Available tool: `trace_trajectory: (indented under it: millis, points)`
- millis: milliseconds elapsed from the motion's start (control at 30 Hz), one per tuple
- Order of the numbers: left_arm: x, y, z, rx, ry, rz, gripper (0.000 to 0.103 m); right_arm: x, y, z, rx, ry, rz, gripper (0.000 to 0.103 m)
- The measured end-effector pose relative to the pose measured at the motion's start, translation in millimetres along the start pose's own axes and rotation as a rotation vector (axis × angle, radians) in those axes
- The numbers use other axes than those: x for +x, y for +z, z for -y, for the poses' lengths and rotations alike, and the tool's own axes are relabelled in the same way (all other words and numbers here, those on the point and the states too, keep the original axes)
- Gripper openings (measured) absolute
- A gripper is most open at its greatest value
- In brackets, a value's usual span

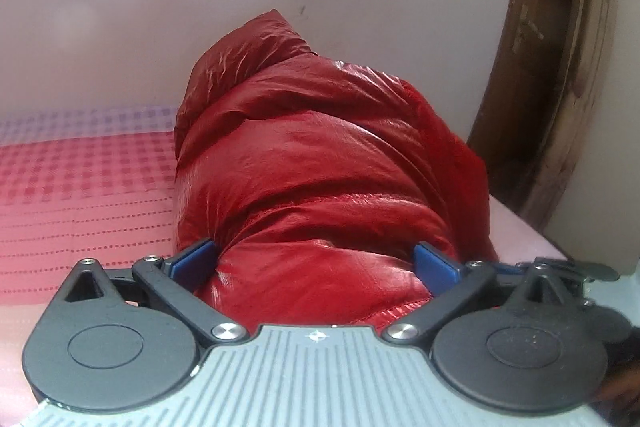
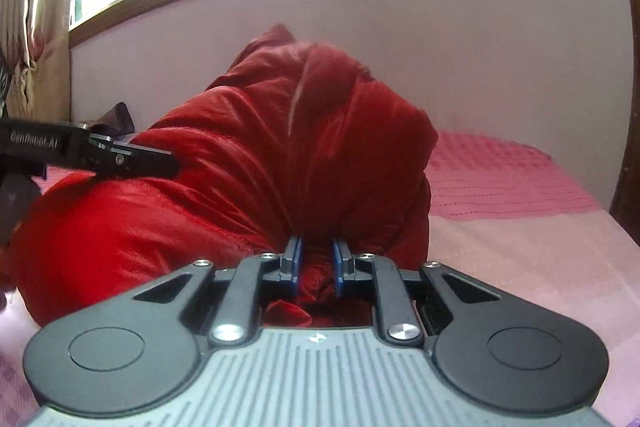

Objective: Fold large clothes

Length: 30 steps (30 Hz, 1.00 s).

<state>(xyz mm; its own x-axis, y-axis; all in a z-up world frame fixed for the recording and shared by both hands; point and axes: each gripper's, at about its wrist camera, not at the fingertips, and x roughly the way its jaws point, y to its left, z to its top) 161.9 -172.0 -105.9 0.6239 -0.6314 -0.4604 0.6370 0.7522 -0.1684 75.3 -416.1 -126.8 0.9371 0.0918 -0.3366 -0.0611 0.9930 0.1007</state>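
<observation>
Jacket (image 1: 320, 163), shiny red, puffy, bunched high on pink bedspread (image 1: 80, 187).

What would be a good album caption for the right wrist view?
Right tongs pinch a fold of the puffy red jacket on a pink bedspread.

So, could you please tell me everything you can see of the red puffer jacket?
The shiny red quilted puffer jacket is bunched into a tall, puffy heap on the pink checked bedspread, near the pale wall. Its glossy, nylon-looking fabric is creased and stitched in padded bands. The left gripper, jaws wide, straddles a thick fold; the right gripper, jaws narrow, pinches a gathered fold at the near edge.
</observation>
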Motion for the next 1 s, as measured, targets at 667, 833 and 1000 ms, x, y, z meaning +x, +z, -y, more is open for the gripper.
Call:
trace_trajectory:
  millis: [667, 833, 1000]
  points:
    - [9.9, 11.8, 15.6, 0.021, 0.033, -0.042, 0.103, 0.2, -6.9, 78.5, 0.558, 0.343, -0.211, 0.102]
    - [14.8, 12.1, 17.0, 0.032, 0.043, -0.05, 0.103, 22.8, -12.4, 90.4, 0.603, 0.393, -0.223, 0.103]
    - [17.5, 10.0, 21.0, 0.051, 0.054, -0.052, 0.103, 24.1, -16.8, 81.8, 0.537, 0.372, -0.201, 0.102]
